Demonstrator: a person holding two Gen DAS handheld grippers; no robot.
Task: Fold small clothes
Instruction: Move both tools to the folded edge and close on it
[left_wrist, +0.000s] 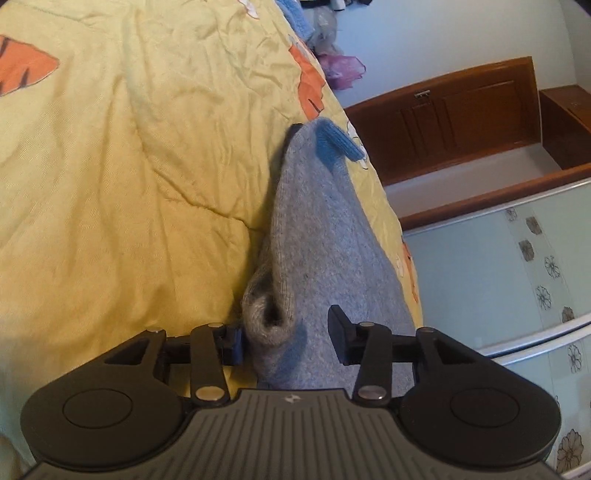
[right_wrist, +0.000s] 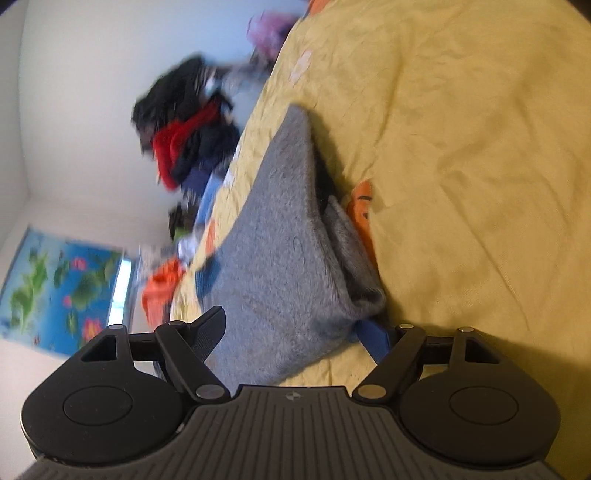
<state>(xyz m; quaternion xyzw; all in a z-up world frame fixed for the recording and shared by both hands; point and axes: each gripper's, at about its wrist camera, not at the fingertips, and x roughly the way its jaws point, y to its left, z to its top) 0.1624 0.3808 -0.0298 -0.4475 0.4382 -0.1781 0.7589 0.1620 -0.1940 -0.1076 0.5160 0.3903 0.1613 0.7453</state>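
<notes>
While both ends of fuzzy grey knit sock (left_wrist: 314, 236) sit between gaping left gripper (left_wrist: 286, 338) and right gripper (right_wrist: 295, 332), gripping nothing: mid-fold; next, pinch the cuff, carry toward 12 o'clock.

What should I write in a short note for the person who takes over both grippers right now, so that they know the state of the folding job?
Left gripper: jaws apart, the grey sock lying between them, not pinched.
Right gripper: jaws wide apart at the sock's other end, also not pinched.
The sock lies stretched out on the yellow bedspread near its edge; its blue part is at the end far from the left gripper.
Done: the sock is laid out, apparently unfolded.
Left: grip one end and fold it over. More clothes wait in a blurred pile beyond the bed.
</notes>
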